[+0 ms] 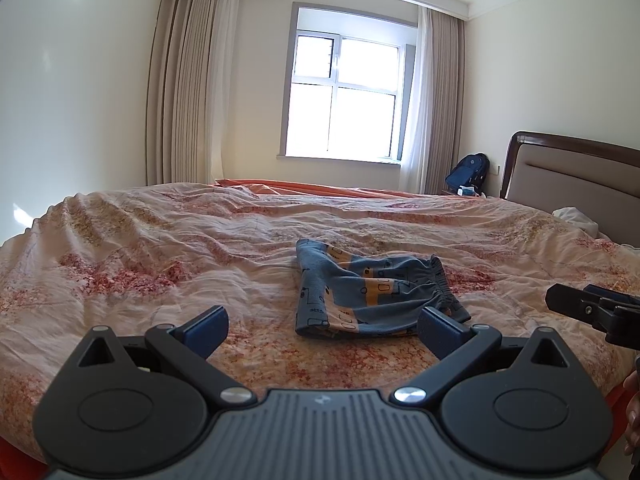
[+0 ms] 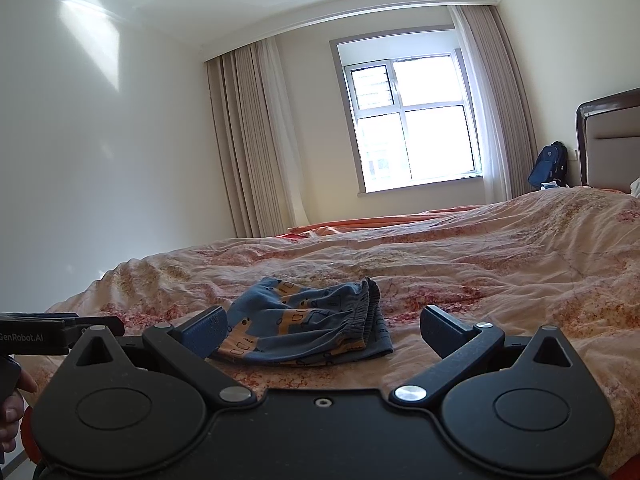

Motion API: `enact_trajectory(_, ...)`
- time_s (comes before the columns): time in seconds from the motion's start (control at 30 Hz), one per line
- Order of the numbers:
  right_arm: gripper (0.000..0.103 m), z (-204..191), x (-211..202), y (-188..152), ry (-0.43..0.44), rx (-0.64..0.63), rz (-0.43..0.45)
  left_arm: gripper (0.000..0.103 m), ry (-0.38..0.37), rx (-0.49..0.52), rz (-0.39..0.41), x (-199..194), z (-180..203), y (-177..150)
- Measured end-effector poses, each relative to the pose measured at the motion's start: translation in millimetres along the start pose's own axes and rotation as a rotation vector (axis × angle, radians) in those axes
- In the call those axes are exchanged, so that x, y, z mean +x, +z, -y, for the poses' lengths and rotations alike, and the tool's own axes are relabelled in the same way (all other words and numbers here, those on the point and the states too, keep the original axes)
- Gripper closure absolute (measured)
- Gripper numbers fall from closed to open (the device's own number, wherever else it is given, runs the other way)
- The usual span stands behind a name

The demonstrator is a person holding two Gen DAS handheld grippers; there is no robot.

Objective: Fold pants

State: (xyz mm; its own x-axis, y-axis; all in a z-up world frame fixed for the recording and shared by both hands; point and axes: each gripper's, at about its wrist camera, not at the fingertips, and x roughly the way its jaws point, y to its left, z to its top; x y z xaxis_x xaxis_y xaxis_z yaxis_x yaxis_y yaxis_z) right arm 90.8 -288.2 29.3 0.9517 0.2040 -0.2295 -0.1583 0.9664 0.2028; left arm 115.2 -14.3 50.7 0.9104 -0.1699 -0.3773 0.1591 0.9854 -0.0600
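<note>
In the left wrist view, the left gripper (image 1: 322,330) hangs low over the near part of the bed (image 1: 160,248), its jaws wide apart and holding nothing. The pants (image 1: 372,292), blue with yellow and outlined shapes, lie folded into a compact bundle on the quilt just beyond the jaws, a little right of centre, with the gathered waistband at the right end. The right finger's tip overlaps the bundle's near right corner in the frame; whether it touches cannot be told. The right gripper (image 1: 560,298) enters from the right edge, near the pants but apart from them. Far off are a window (image 1: 344,88), curtains (image 1: 188,88), a backpack (image 1: 468,172) and a headboard (image 1: 572,176). In the right wrist view, the right gripper (image 2: 324,328) also has its jaws wide and empty, with the pants (image 2: 304,328) lying between and just beyond the fingers, nearer the left one. The left gripper (image 2: 64,330) shows at the left edge, with fingers of a hand (image 2: 14,408) beneath it.
</note>
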Motion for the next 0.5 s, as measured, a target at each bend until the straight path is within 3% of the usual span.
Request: enact_trajectory(0.5,0.000,1.6,7.0,-3.6,0.002,-0.001,-0.019,0.000,0.022,0.014,-0.019,4.9,3.8,-5.5)
